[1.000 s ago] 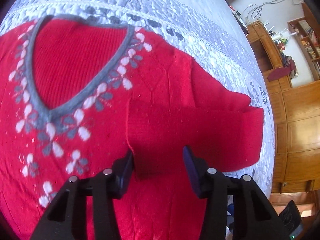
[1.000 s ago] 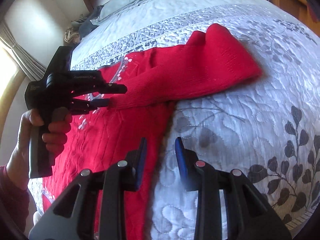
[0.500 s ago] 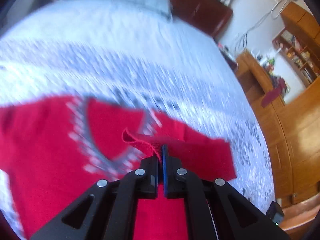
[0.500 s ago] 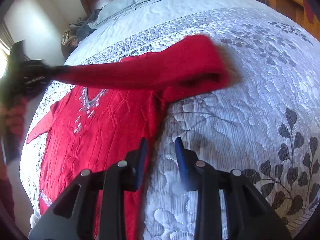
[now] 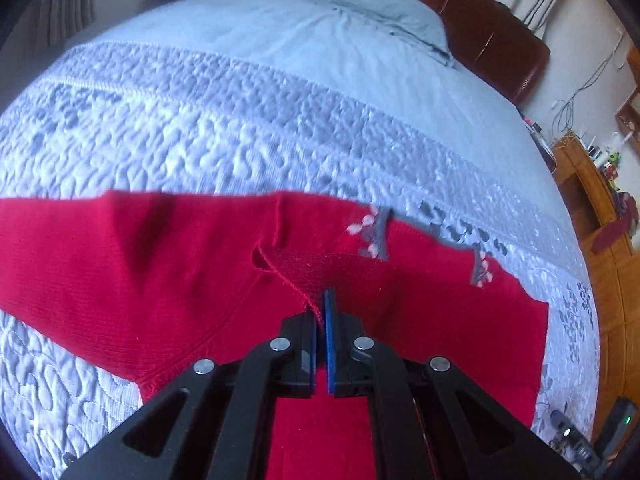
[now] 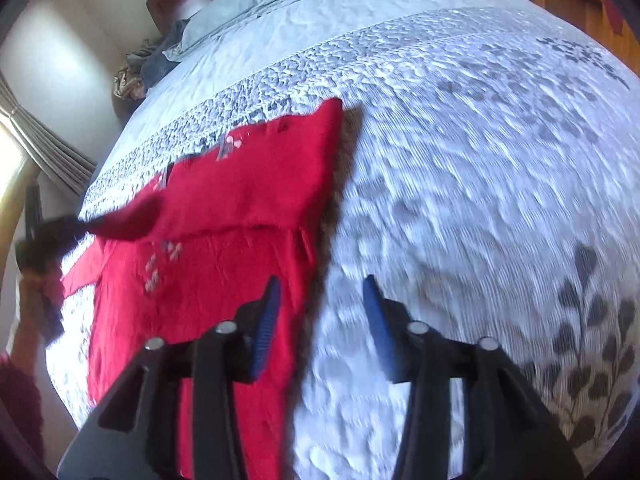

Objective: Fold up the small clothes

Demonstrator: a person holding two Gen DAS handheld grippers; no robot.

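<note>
- The sweater [image 6: 224,240] lay flat on the bed [image 6: 460,140], at 9 o'clock of the right tongs [image 6: 320,320]; its right sleeve [image 6: 240,196], stretched out toward 2 o'clock a second earlier, had been carried across the chest toward 9 o'clock.
- The sleeve's cuff [image 5: 296,276] sat pinched in the left tongs [image 5: 320,316], which had stood apart a second before and were now clamped on it; the fold looked about half done, with the cuff not yet laid down.
- Red knit, grey V-neck trim [image 5: 380,232] with white flowers; the trim was mostly covered by the sleeve.
- The right tongs had just been widening, with nothing between them; they hung over the sweater's side edge at 12 o'clock.
- A pillow [image 6: 248,4] lay far off at 11 o'clock.
</note>
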